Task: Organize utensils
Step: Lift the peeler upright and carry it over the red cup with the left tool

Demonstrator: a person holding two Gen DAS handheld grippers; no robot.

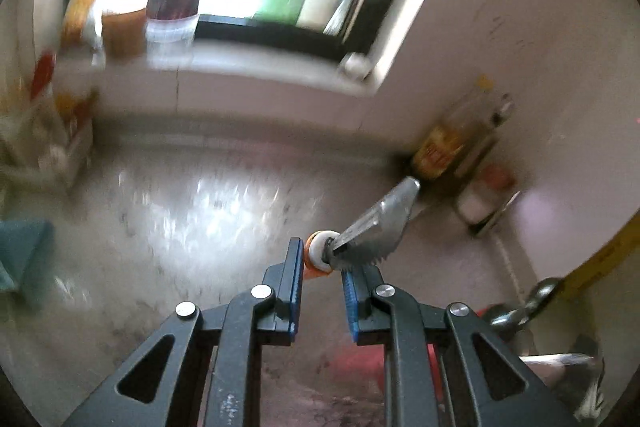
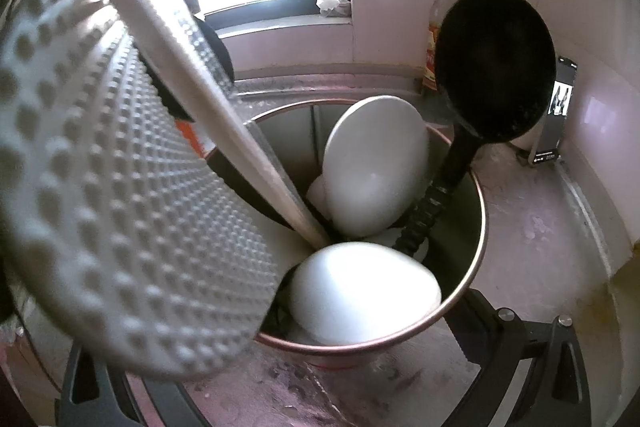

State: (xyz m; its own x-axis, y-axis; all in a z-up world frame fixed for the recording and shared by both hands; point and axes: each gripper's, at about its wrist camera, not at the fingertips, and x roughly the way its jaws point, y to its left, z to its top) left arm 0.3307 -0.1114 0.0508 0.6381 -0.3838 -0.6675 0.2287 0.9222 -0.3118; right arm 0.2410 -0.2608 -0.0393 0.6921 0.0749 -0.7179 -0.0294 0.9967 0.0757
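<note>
The left gripper (image 1: pixel 322 267) pinches a peeler (image 1: pixel 372 227) by its orange handle, above the counter (image 1: pixel 200 211). The right gripper's (image 2: pixel 320 367) jaws straddle the holder (image 2: pixel 476 227) (grip unclear), which stands full of utensils.

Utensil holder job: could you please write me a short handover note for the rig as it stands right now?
Left gripper: shut on the orange-handled peeler, held clear above the counter.
Right gripper: fingers stand either side of the metal holder; whether it is gripped cannot be told.
Done: skimmer, black ladle and two white spoons are in the holder.
Left: drop the peeler into the holder, probably handle down, then release.
</note>
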